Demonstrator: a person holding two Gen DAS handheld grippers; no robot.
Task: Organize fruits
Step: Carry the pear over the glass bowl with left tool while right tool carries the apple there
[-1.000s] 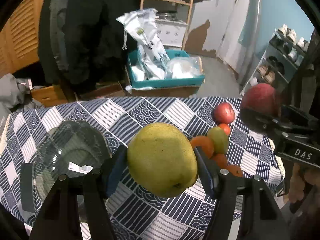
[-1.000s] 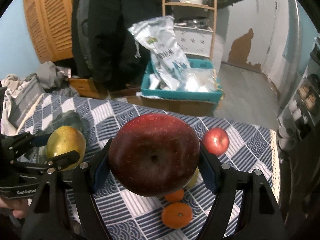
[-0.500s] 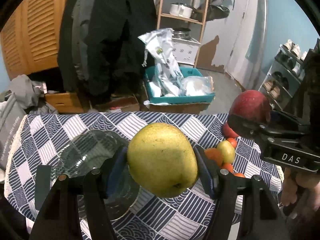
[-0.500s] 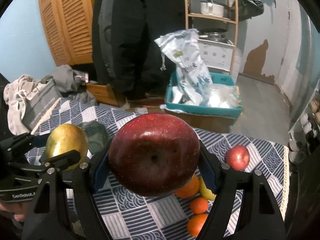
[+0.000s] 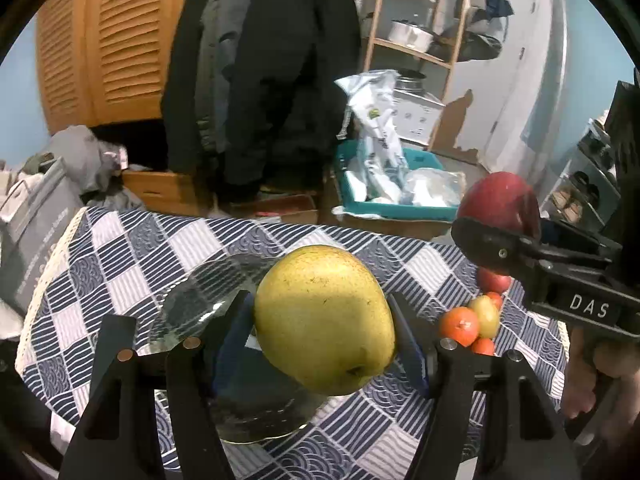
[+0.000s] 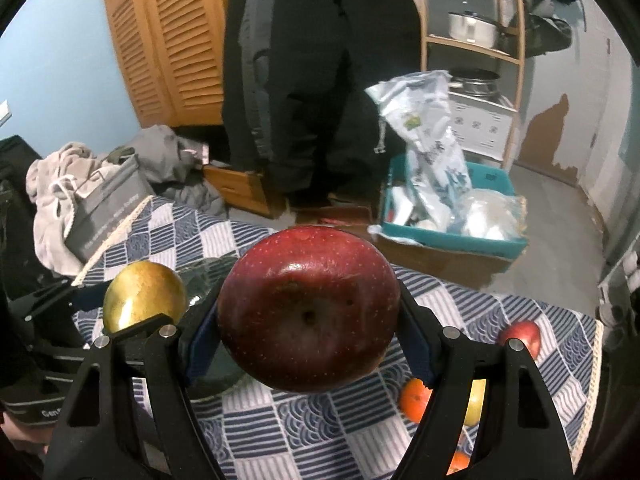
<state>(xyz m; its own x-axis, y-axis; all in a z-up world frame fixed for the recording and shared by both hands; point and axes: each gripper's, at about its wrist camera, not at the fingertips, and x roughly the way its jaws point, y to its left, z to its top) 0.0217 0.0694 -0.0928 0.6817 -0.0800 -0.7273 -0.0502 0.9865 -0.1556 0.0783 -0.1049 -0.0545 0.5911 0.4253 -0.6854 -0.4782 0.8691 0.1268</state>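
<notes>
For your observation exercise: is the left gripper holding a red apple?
No, the left gripper is clamped on a yellow-green pear.

Left gripper [image 5: 324,320] – clamped on pear [image 5: 324,316]; right gripper [image 6: 308,312] – clamped on apple [image 6: 308,308]; both angled down.

On my right gripper [image 5: 496,216], seen from my left one, white letters read "DAS" on its black body. On my left gripper [image 6: 140,316], seen from the right, I could read only "Gen" before it was cut off. The grey bag [image 6: 108,212] carried white print too blurred to read.
</notes>
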